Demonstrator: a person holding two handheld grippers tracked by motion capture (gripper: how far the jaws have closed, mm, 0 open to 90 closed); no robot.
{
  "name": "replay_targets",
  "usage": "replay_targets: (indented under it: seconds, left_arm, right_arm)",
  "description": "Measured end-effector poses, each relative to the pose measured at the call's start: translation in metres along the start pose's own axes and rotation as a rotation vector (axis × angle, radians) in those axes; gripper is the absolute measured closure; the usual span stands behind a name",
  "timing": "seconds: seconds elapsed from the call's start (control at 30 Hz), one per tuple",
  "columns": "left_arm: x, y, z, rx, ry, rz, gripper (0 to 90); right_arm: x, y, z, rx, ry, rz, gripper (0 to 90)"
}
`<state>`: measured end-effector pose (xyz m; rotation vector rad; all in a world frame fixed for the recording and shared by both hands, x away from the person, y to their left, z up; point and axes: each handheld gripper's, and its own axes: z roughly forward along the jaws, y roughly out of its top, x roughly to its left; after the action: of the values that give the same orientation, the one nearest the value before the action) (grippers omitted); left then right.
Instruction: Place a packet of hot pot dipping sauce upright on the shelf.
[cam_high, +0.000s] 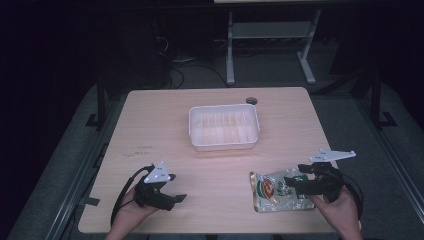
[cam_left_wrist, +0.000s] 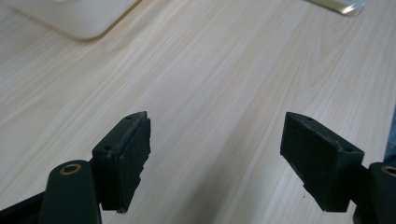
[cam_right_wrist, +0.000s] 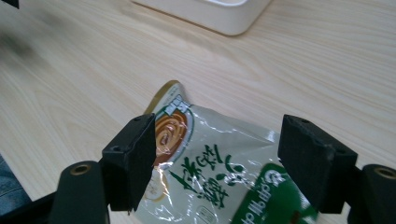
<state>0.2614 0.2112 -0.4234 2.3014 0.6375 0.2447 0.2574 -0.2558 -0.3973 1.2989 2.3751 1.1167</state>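
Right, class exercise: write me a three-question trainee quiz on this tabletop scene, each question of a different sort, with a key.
1. True or false: the white tray is empty.
2. Which gripper has the snack packet between its open jaws? A) left gripper B) right gripper
3. Fill in: under the left gripper's jaws lies only bare ____.

Key: 1 true; 2 B; 3 table.

Left gripper (cam_high: 172, 187) fingers (cam_left_wrist: 123, 163) spread wide, right gripper (cam_high: 292, 181) likewise
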Motion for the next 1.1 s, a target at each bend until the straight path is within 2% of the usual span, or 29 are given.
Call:
replay_targets:
  seconds: [0.33,0.67,1.1]
  left_arm:
    - [-0.013,0.030,0.024,0.009,-0.056,0.041,26.1]
    - [-0.029,0.063,0.050,0.027,-0.098,0.123,29.0]
    - [-0.047,0.090,0.076,0.034,-0.158,0.186,33.3]
  right_arm:
    - [-0.016,-0.011,-0.008,-0.003,-0.024,0.045,27.6]
    - [-0.025,-0.018,-0.009,0.013,-0.045,0.076,27.7]
    - [-0.034,-0.029,-0.003,0.041,-0.049,0.122,27.9]
